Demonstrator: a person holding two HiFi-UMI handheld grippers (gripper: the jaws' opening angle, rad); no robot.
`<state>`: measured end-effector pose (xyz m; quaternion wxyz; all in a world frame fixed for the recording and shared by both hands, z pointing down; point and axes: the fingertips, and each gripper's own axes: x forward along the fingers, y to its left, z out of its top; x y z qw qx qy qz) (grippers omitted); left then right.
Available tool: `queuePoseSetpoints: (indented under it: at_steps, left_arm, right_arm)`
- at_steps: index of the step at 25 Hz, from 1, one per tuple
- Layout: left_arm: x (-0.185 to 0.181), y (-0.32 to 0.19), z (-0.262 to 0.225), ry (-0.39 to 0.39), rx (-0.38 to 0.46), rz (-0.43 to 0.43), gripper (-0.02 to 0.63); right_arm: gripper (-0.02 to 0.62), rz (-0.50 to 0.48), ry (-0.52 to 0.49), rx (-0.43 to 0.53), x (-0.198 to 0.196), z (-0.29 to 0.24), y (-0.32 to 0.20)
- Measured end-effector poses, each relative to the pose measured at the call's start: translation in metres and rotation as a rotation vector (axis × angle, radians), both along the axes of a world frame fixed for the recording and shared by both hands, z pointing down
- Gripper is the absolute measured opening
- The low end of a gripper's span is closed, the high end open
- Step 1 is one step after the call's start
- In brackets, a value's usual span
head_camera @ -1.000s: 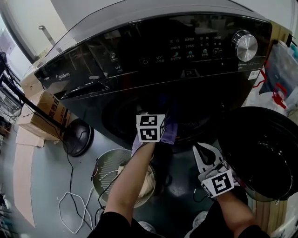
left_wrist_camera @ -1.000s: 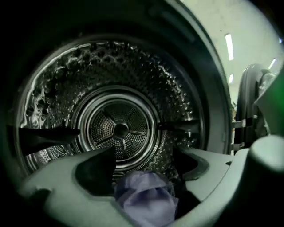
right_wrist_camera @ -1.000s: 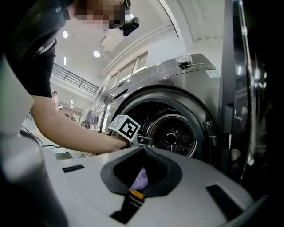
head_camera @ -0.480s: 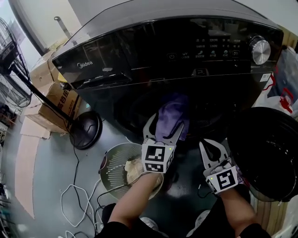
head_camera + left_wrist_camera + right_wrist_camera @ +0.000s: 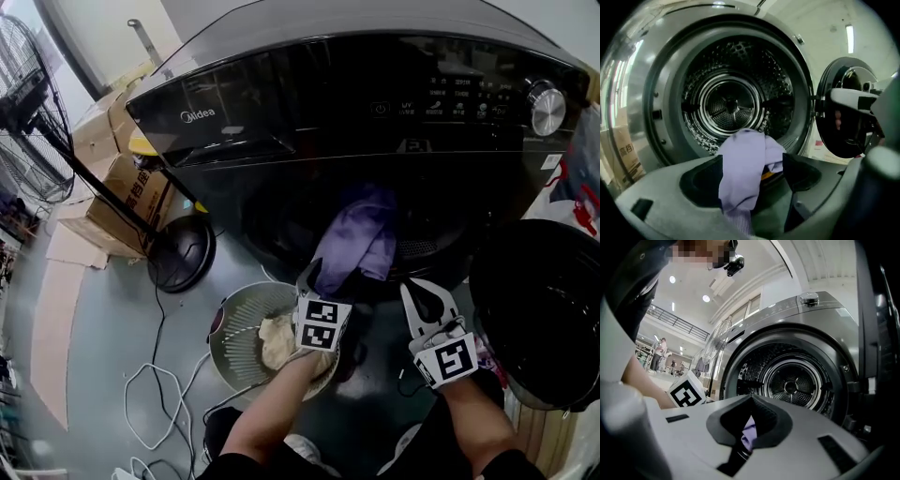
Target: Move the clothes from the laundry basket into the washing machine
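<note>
**First onlooker:** What did it look like from where you stood?

**Second onlooker:** A dark front-loading washing machine (image 5: pixel 309 103), with its round door (image 5: pixel 539 319) swung open to the right. A purple garment (image 5: pixel 361 234) was draped over the lower lip of the opening, part of it inside the drum (image 5: pixel 729 105) and part hanging down outside. On the floor just below and to the left stood the laundry basket (image 5: pixel 223 323), pale and round, with a cream cloth (image 5: pixel 274 339) in it.

**First onlooker:** And the grippers?

**Second onlooker:** The left gripper (image 5: pixel 325 289) was between the opening and the basket, its jaws spread wide. The hanging end of the purple garment lay between them, but the pads were not pressing on it. The right gripper (image 5: pixel 422 298) was off to the right, near the door, with its jaws together and carrying nothing.

**First onlooker:** So what would doing it well have taken?

**Second onlooker:** To my eye the purple piece wasn't properly loaded. Left like that, it could slide back out or get caught by the door. I'd have closed on the dangling end, pushed it deep into the drum and let go only once past the lip. For the cream cloth, I'd have come straight down into the basket and taken a thick fold near the middle. Then I'd have lifted it clear of the rim so the basket didn't tip or drag.
</note>
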<state>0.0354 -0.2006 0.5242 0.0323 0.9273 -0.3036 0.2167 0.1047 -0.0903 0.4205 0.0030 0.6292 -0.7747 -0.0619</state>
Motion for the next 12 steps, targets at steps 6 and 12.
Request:
queuePoseSetpoints:
  at_steps: [6, 12]
  left_arm:
    - [0.014, -0.013, 0.040, -0.126, -0.085, -0.001, 0.370]
    - [0.035, -0.016, 0.038, -0.062, -0.114, -0.001, 0.370]
  right_arm:
    - [0.008, 0.008, -0.004, -0.002, 0.004, 0.002, 0.000]
    - [0.008, 0.005, -0.013, 0.008, 0.009, 0.000, 0.005]
